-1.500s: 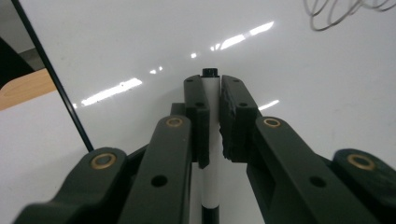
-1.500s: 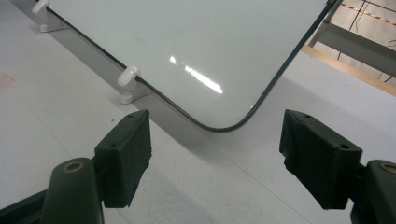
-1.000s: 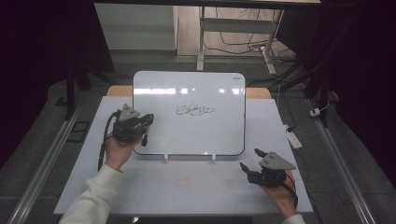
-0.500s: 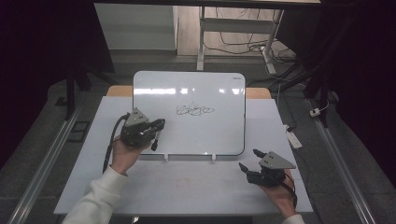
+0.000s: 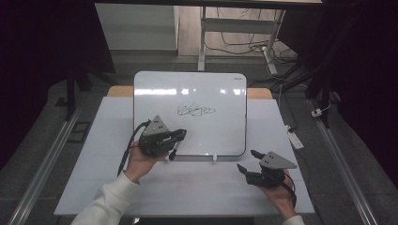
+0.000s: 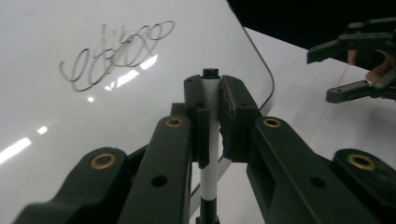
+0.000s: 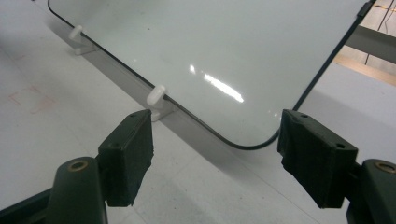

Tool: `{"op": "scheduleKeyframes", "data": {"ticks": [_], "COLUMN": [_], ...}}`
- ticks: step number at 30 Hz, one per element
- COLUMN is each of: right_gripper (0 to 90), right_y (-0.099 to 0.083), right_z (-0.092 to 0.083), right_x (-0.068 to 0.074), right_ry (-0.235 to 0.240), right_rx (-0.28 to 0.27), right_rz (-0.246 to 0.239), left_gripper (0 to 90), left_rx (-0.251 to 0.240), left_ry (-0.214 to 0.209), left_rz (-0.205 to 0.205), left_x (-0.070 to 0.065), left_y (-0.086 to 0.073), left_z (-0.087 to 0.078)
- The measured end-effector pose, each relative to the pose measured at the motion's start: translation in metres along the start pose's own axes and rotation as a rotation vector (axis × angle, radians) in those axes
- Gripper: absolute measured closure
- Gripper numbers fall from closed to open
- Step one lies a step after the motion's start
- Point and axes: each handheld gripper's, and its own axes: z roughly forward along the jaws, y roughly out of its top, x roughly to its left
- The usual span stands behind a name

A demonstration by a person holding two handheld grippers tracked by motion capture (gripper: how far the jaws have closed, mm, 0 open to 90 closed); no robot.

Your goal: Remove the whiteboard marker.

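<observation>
A white whiteboard leans on the table, with a black scribble near its middle. My left gripper hovers over the board's lower left part, shut on a white marker with a black end. In the left gripper view the scribble lies ahead and to the left of the marker's end, which is apart from it. My right gripper rests open on the table by the board's lower right corner. Nothing sits between its pads.
The board stands on small white pegs at its lower edge. The white table has bare surface in front of the board. A white power strip lies at the table's right edge. Cables run on the floor behind.
My left gripper has moved right with the marker, from the board's left edge to over its lower left area. The right gripper has stayed put.
</observation>
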Motion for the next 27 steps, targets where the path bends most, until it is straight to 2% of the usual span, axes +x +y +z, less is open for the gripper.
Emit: {"op": "scheduleKeyframes", "data": {"ticks": [4, 9, 14, 19, 25, 27], "right_gripper": [27.0, 27.8, 29.0, 29.6, 30.7, 32.4], "right_y": [0.003, 0.009, 0.02, 0.03, 0.039, 0.044], "right_z": [0.002, 0.005, 0.01, 0.018, 0.029, 0.036], "right_x": [0.003, 0.008, 0.019, 0.03, 0.04, 0.048], "right_ry": [0.017, 0.039, 0.077, 0.116, 0.166, 0.195], "right_rx": [-0.003, -0.003, 0.009, 0.024, 0.033, 0.037], "right_rz": [0.006, 0.005, 0.008, 0.016, 0.041, 0.059], "left_gripper": [81.2, 81.2, 81.2, 81.2, 81.2, 81.2], "left_rx": [0.0, 0.001, 0.001, -0.008, -0.011, -0.01], "left_ry": [-0.033, -0.053, -0.074, -0.087, -0.105, -0.113], "left_rz": [0.015, 0.032, 0.056, 0.06, 0.067, 0.071], "left_x": [-0.007, -0.014, -0.025, -0.033, -0.04, -0.044], "left_y": [0.004, 0.008, 0.015, 0.02, 0.023, 0.025], "left_z": [0.004, 0.01, 0.018, 0.021, 0.026, 0.031]}}
